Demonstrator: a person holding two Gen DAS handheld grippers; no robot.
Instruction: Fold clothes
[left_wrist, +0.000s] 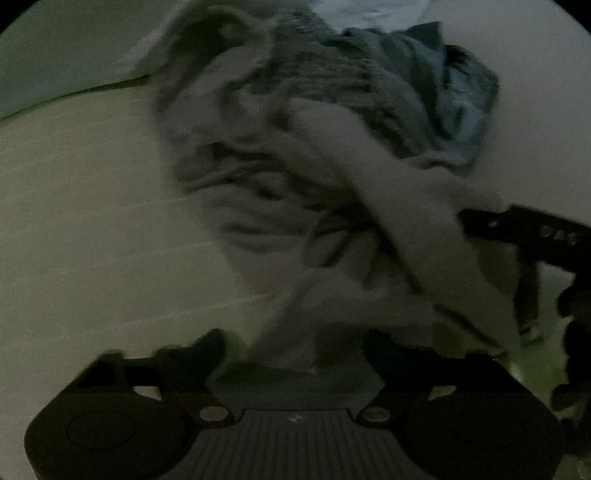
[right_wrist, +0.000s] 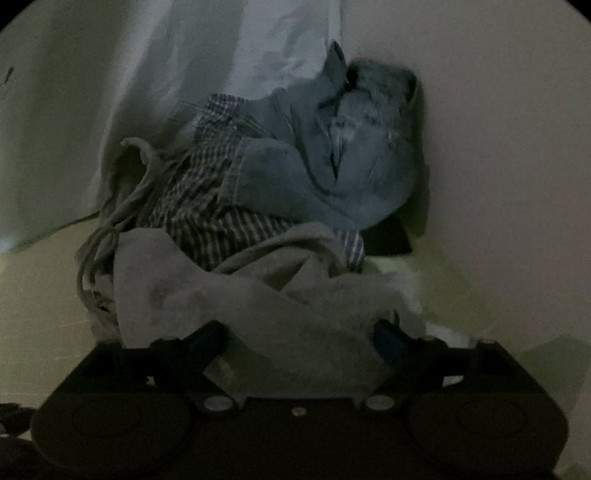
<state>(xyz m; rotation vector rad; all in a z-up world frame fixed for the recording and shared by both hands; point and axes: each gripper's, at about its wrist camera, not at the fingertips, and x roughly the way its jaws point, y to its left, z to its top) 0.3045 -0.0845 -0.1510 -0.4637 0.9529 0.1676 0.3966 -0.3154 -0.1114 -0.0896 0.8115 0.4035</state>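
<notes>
A dim heap of clothes lies on a pale surface. A grey garment (left_wrist: 332, 229) is in front, a checked shirt (right_wrist: 207, 192) behind it, and a blue denim piece (right_wrist: 332, 158) at the back; the denim also shows in the left wrist view (left_wrist: 450, 99). My left gripper (left_wrist: 295, 354) has its jaws wide apart with grey cloth lying between them. My right gripper (right_wrist: 299, 339) also stands wide, with the grey garment (right_wrist: 236, 295) bunched between its fingers. The right gripper's finger (left_wrist: 524, 225) shows at the right of the left wrist view, against the grey cloth.
A pale wall (right_wrist: 498, 147) stands behind and to the right of the heap. A light sheet or bag (right_wrist: 221, 55) hangs at the back left. The pale surface (left_wrist: 92, 221) stretches to the left of the heap.
</notes>
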